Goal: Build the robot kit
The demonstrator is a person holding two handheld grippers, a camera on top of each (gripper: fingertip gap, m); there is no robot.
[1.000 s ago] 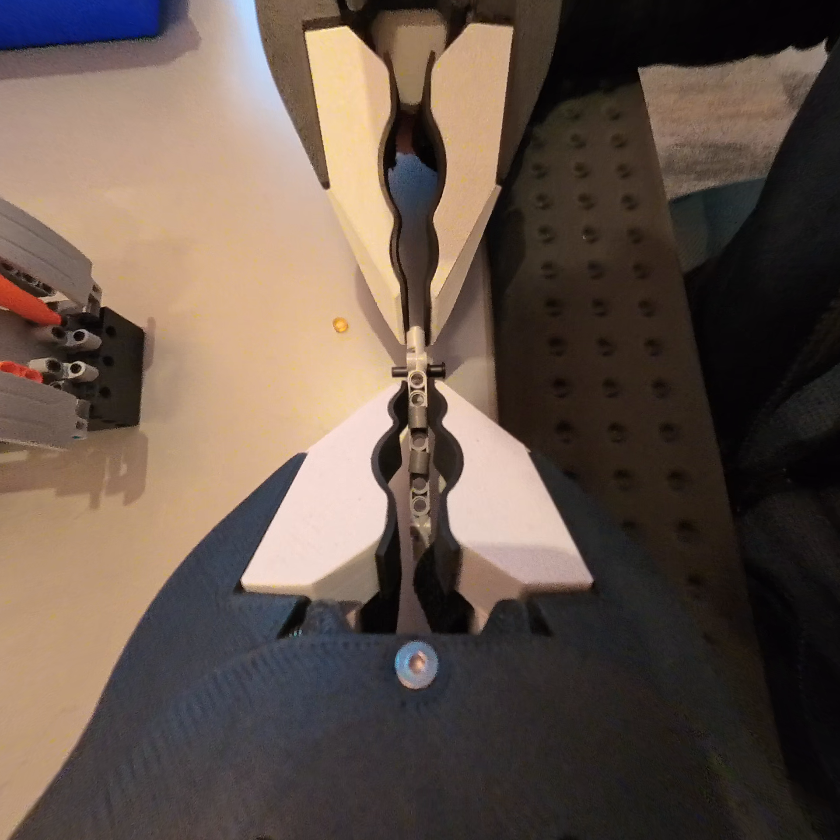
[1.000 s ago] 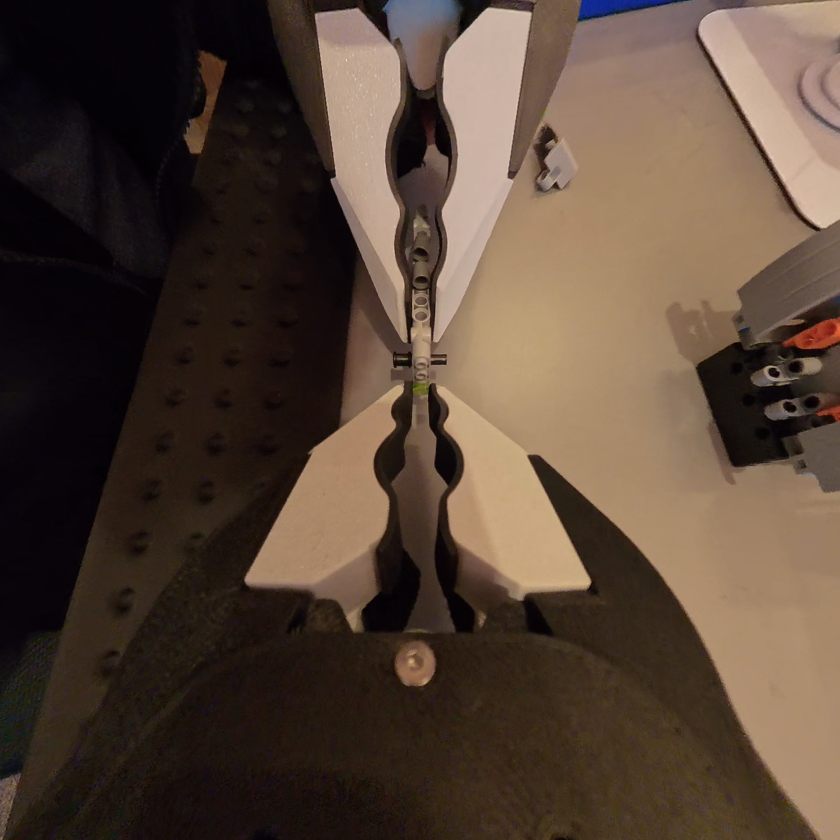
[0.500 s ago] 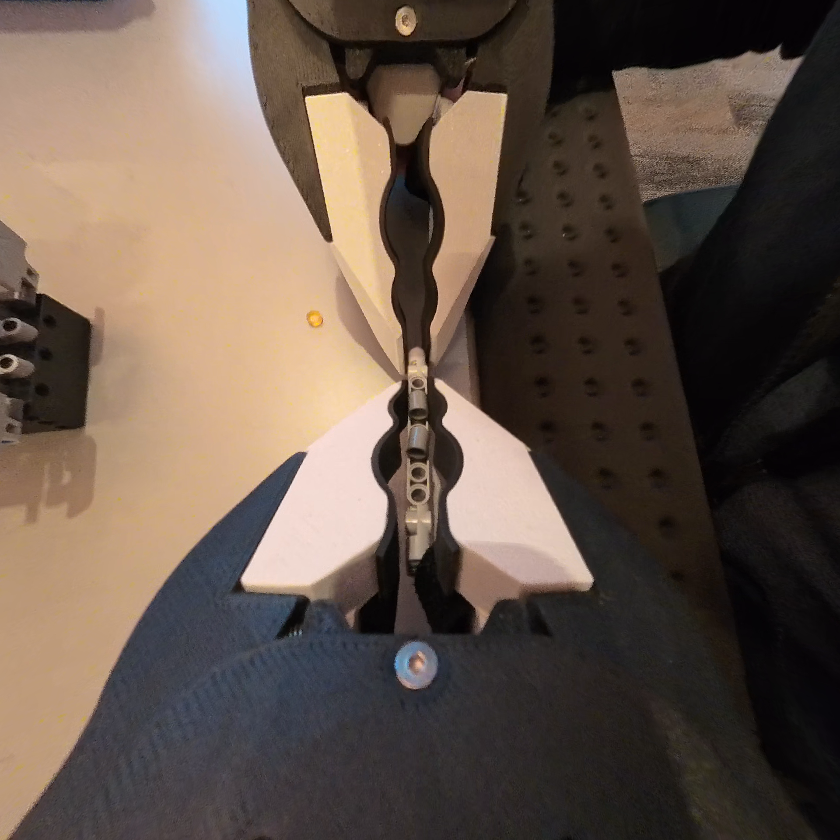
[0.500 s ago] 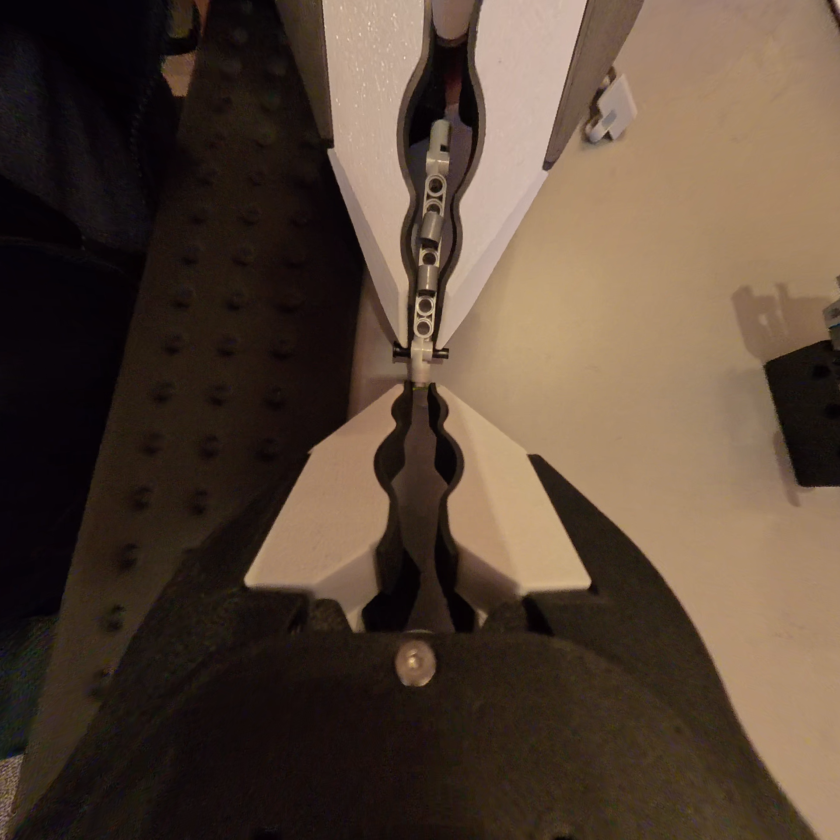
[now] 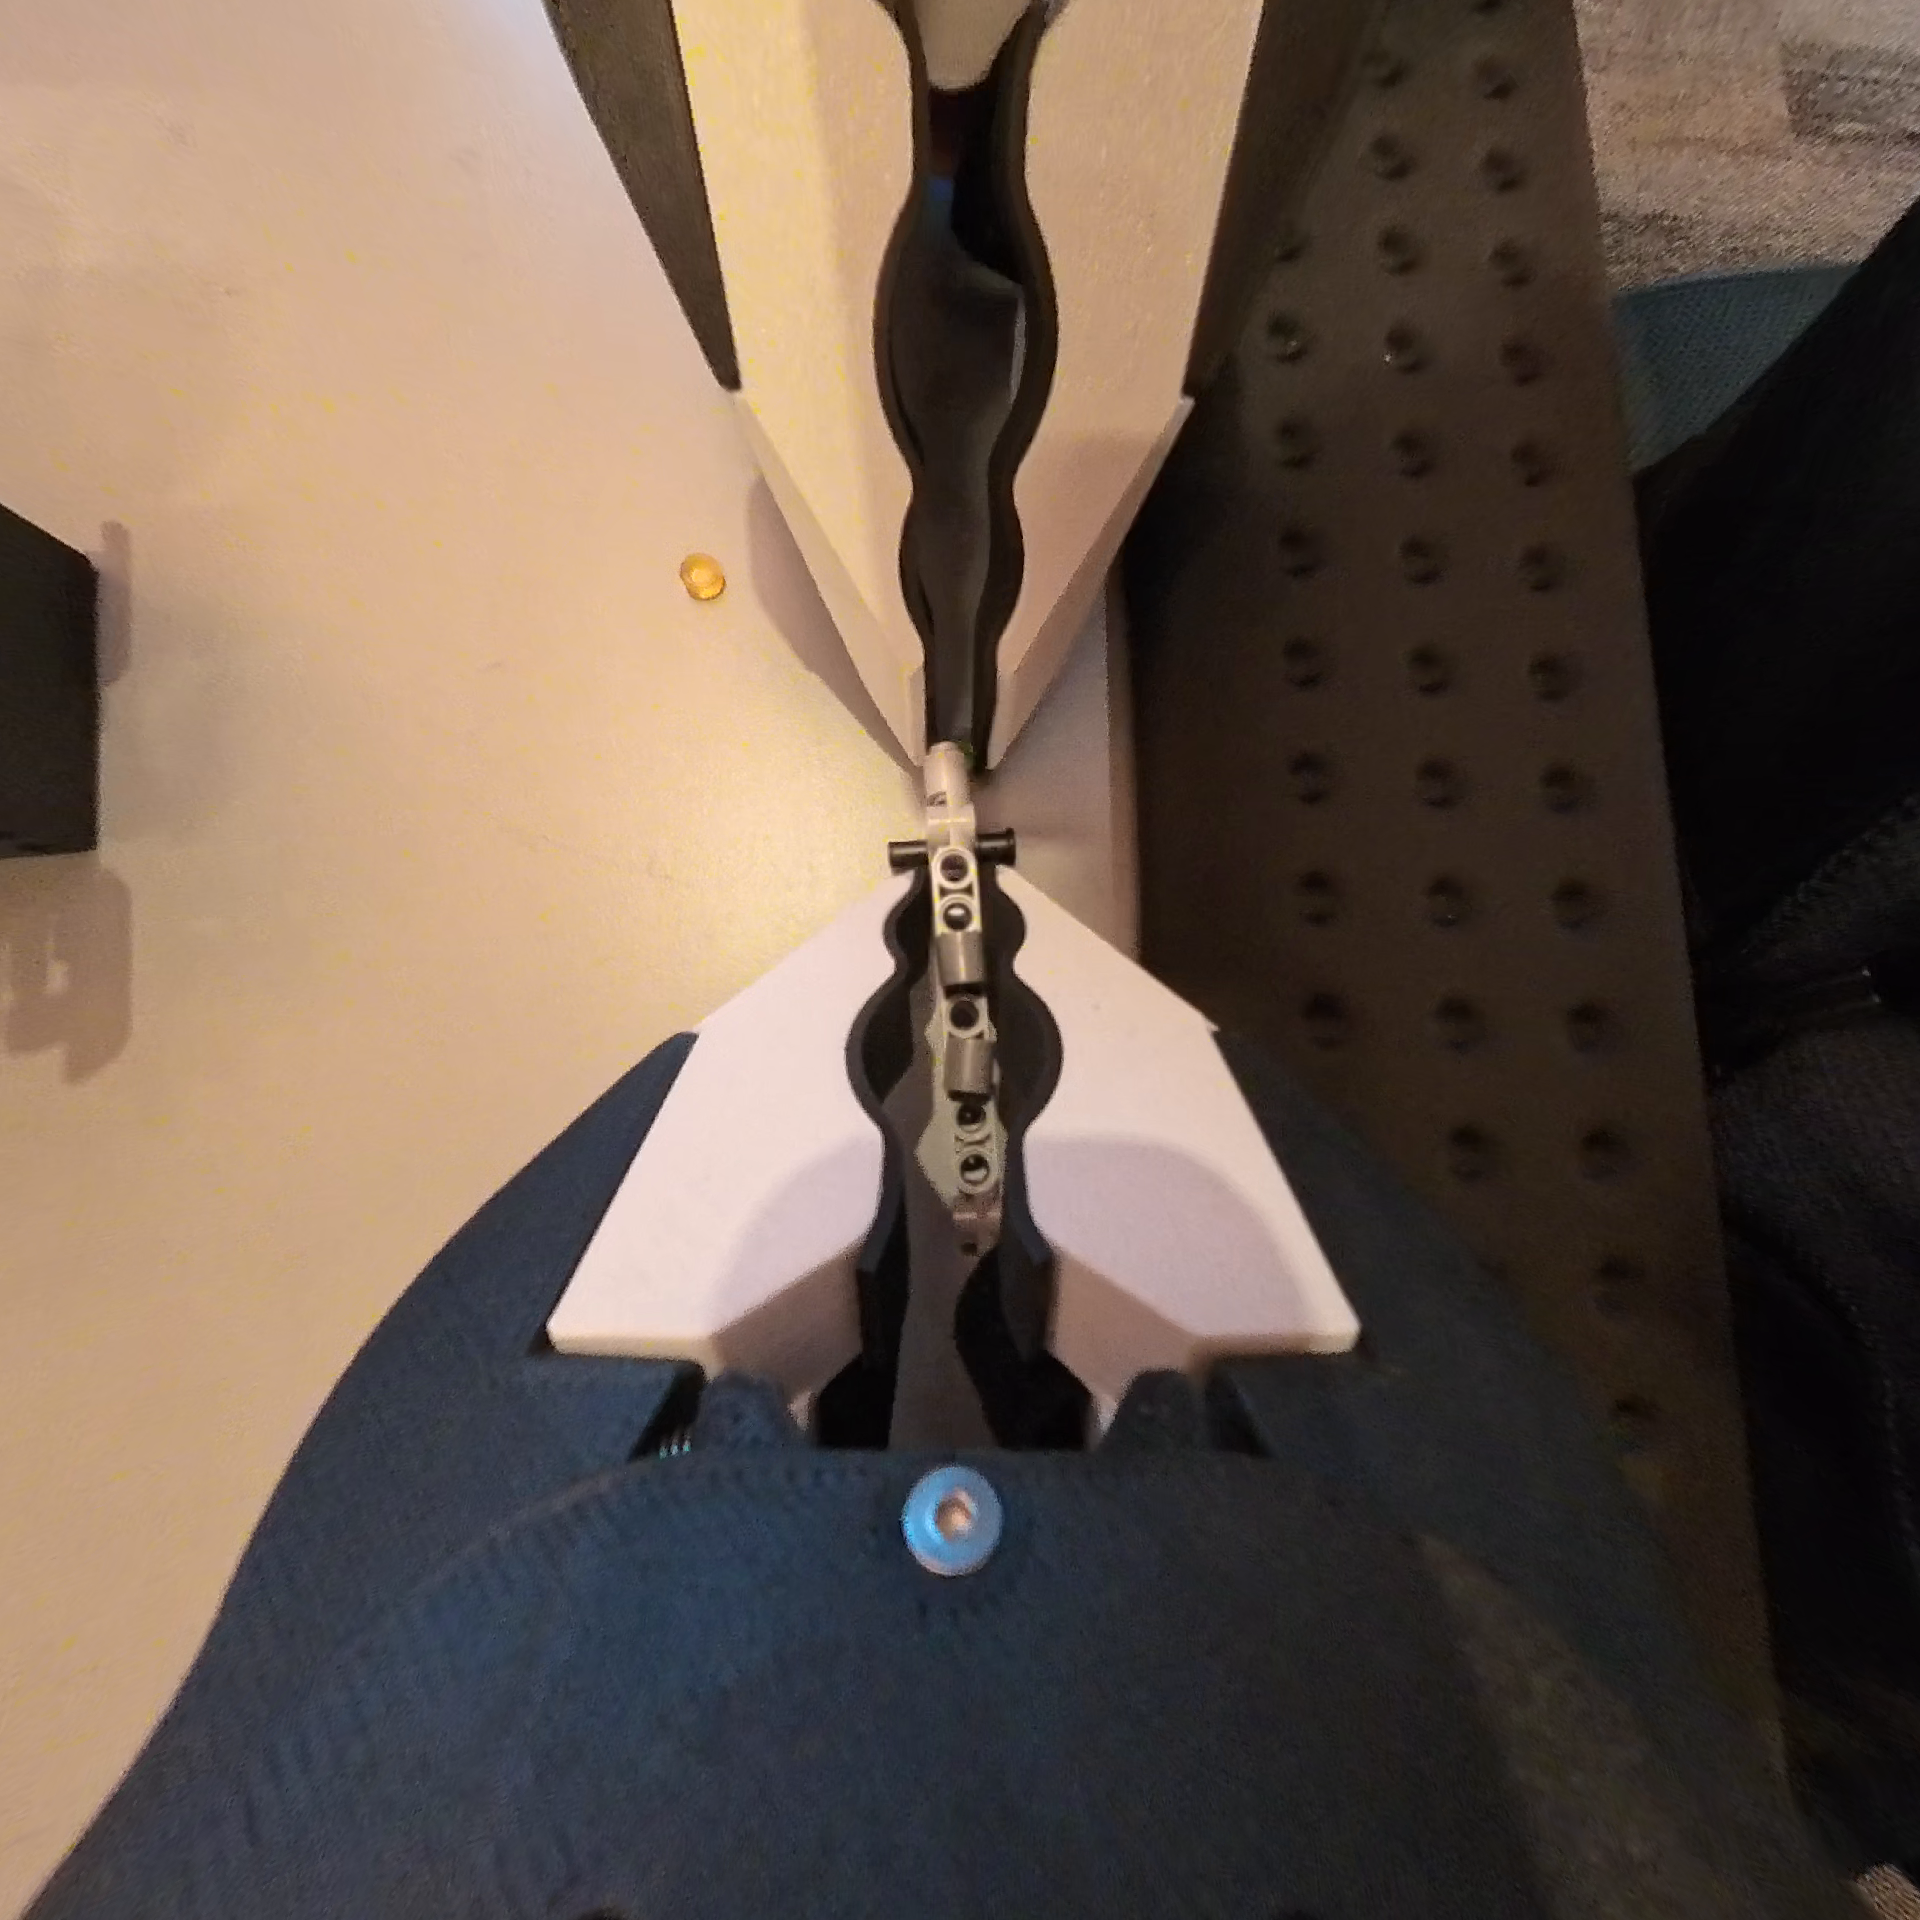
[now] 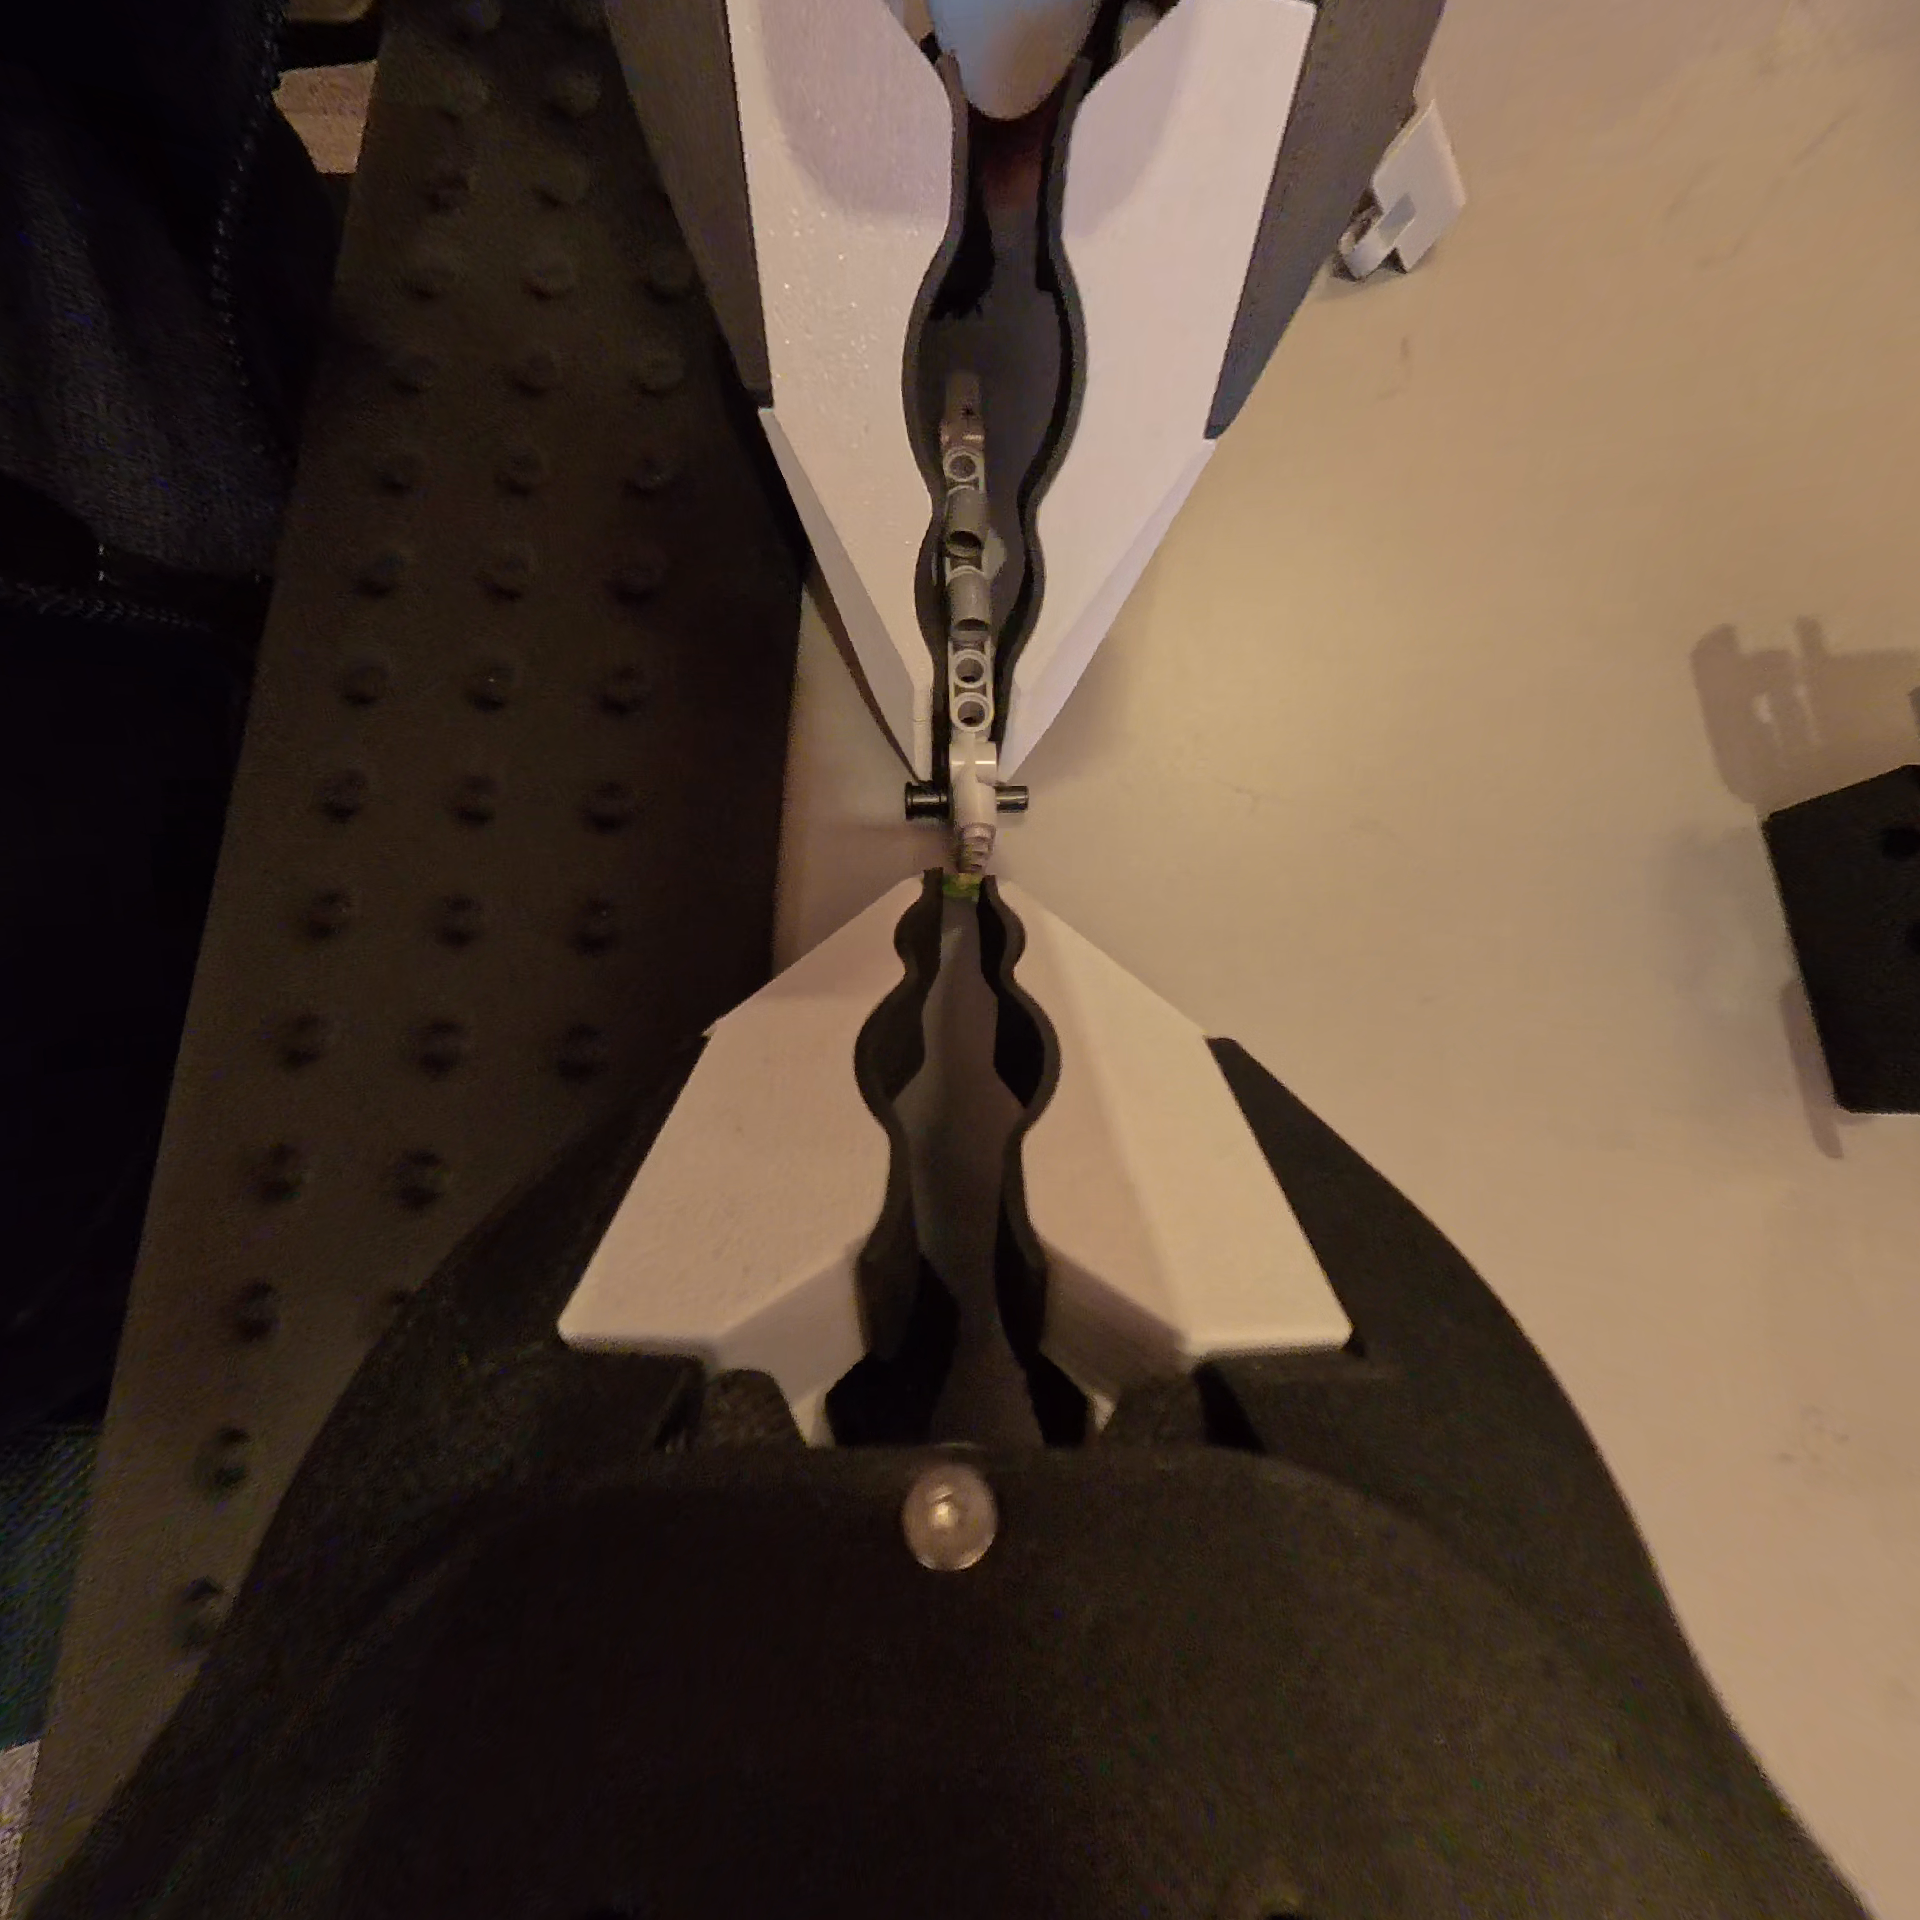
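Grey beam assy (image 5: 964, 1023) w/ black cross pin (image 5: 952, 850) sits pinched in left gripper (image 5: 951, 883); right gripper (image 6: 961, 883) tip-to-tip w/ it, fingers pressed on a small green-tipped piece (image 6: 964, 881) touching beam's end; both over table (image 5: 364, 831), beside studded mat (image 5: 1455, 727); amber stud (image 5: 702, 576) near; black block (image 6: 1849, 935) well apart.

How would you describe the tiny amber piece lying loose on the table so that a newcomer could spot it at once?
Start in the left wrist view at the pale table, then find the right gripper pointing down from the top. Just left of its white fingers lies the amber stud. It is the only round, translucent orange-yellow bit there, apart from the grey beam and the black block.
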